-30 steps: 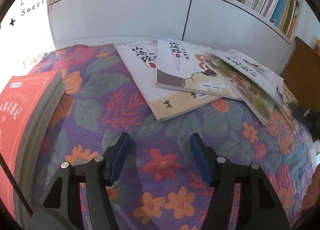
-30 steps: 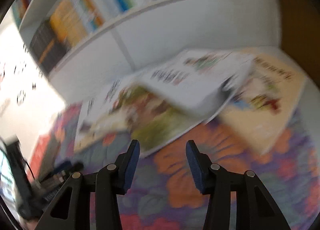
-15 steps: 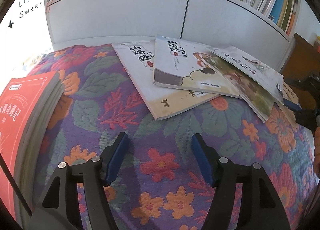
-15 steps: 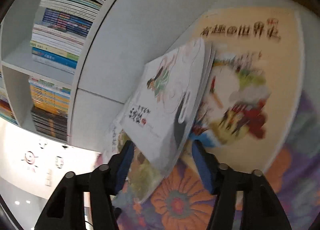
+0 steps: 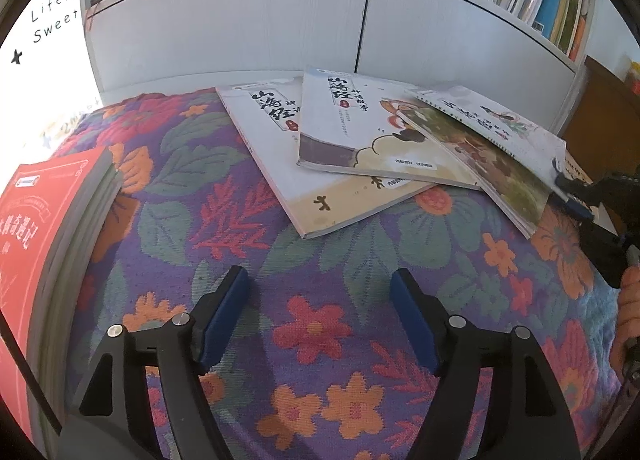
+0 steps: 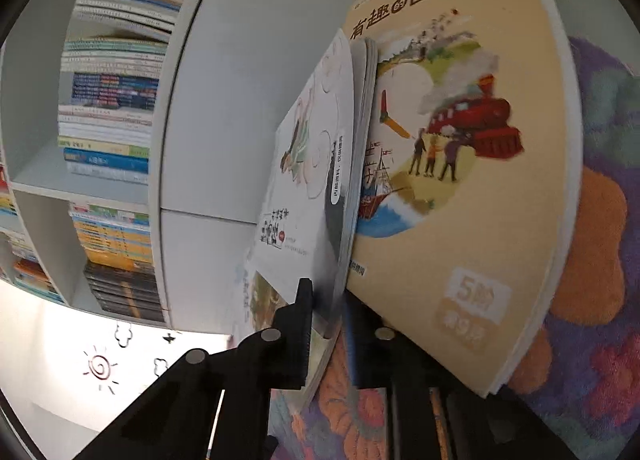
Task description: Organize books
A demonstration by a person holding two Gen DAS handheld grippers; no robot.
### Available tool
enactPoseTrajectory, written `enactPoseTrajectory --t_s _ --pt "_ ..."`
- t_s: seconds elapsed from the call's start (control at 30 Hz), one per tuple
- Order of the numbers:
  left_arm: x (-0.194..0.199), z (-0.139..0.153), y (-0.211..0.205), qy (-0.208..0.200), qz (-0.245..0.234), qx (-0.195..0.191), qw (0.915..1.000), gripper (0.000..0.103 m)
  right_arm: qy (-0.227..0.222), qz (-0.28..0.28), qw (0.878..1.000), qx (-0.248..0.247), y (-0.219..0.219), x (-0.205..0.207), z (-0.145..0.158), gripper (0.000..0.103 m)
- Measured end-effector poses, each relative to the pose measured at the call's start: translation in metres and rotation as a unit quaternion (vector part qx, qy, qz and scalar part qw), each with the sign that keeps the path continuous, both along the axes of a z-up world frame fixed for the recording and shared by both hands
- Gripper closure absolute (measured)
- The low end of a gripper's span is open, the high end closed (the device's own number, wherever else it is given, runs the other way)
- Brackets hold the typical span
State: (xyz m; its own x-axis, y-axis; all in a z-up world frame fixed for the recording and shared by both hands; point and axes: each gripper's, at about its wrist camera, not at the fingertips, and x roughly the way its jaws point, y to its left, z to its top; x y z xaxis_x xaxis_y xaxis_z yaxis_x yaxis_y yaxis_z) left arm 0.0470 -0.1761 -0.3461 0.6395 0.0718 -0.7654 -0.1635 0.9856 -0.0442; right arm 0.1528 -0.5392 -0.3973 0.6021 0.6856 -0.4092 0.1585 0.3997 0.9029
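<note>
A white bookcase packed with upright volumes closes off the far side of the floral quilted cloth, and a thick red-covered book lies at nine o'clock in the left wrist view. The left gripper hovers over bare cloth with its blue pads spread wide and nothing between them. Fanned out at twelve to two o'clock are overlapping paperbacks: a cream book at the bottom, its long axis running toward eleven o'clock, a second one across it, a green-illustrated one, and on top a thin white picture book reaching toward three o'clock. The right gripper is closed on that white book's near corner, one finger above the cover and one below. Beneath it lies a tan train-cover book, which partly hides the lower finger.
</note>
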Motion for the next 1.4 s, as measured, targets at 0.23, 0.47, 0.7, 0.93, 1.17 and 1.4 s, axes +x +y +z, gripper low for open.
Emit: enactPoseTrajectory --t_s 0.23,0.47,0.7,0.93,1.17,1.4 --pt "-0.003 0.001 0.005 -0.01 0.003 -0.022 0.9997 0.031 -0.03 0.016 0.999 -0.012 0.034 -0.057 0.02 0.094" --pt "-0.009 0.003 0.013 -0.022 0.015 -0.053 0.9982 0.031 -0.054 0.071 0.996 -0.023 0.055 -0.101 0.04 0.091" --pt "-0.008 0.002 0.012 -0.019 0.014 -0.048 0.9986 0.03 -0.012 -0.051 0.999 -0.015 0.011 -0.05 0.008 0.048" --pt "-0.004 0.001 0.004 -0.007 0.006 -0.024 0.9997 0.024 -0.014 -0.05 0.998 -0.018 0.022 0.0 0.013 0.05" --pt "-0.003 0.0 0.002 -0.002 0.003 -0.016 0.9999 0.022 -0.06 -0.043 0.997 -0.005 0.037 -0.003 0.019 0.085" --pt "-0.003 0.001 0.003 -0.004 0.001 -0.02 0.9998 0.021 -0.017 -0.049 0.998 0.03 0.049 0.022 -0.002 0.094"
